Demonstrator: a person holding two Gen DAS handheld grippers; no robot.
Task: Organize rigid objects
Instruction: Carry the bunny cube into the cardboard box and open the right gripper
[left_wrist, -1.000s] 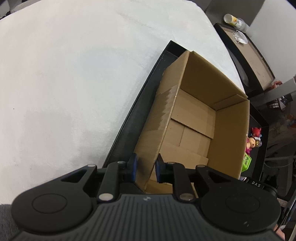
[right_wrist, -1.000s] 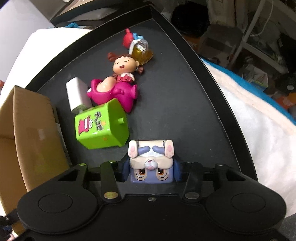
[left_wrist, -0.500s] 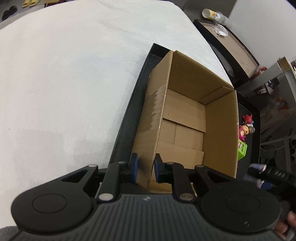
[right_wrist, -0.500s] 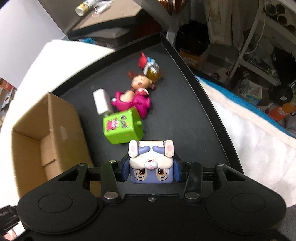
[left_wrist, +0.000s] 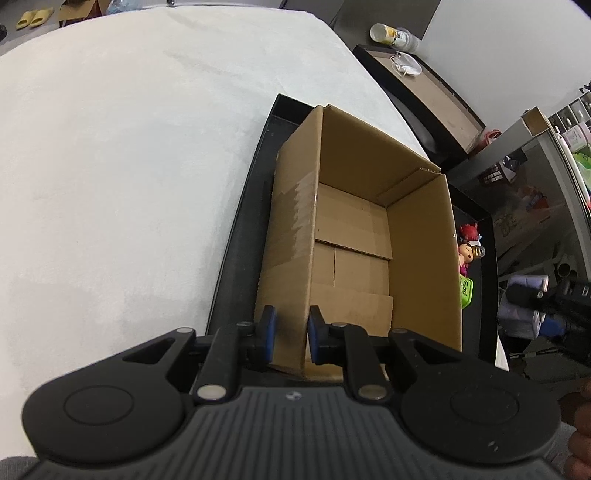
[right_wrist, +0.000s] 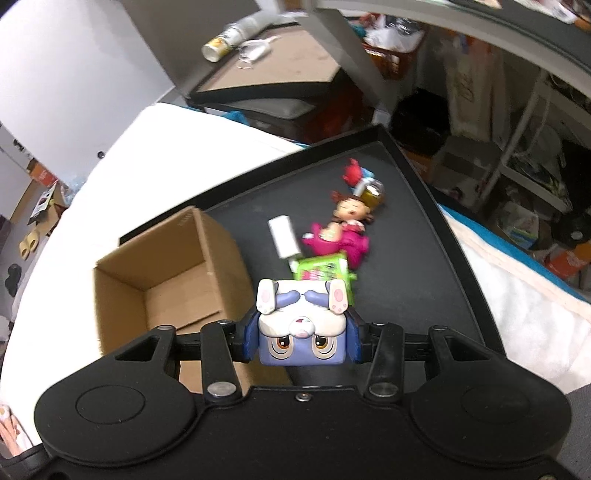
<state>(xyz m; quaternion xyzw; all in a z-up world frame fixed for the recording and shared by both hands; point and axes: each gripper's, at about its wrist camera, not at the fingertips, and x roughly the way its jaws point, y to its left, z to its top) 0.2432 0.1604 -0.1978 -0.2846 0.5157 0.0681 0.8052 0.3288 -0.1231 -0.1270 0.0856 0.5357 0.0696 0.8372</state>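
- While my right gripper (right_wrist: 302, 341) is pinching the rabbit cube (right_wrist: 303, 325) between both fingers, the cube is hanging above the black tray (right_wrist: 413, 295), just beside the cardboard box (right_wrist: 155, 280).
- My left gripper (left_wrist: 290, 338) is clamping the near wall of the box (left_wrist: 354, 236), one finger on each side.
- Past the cube, a green block (right_wrist: 323, 267), a pink doll (right_wrist: 341, 230) and a white block (right_wrist: 282, 236) are lying together on the tray.
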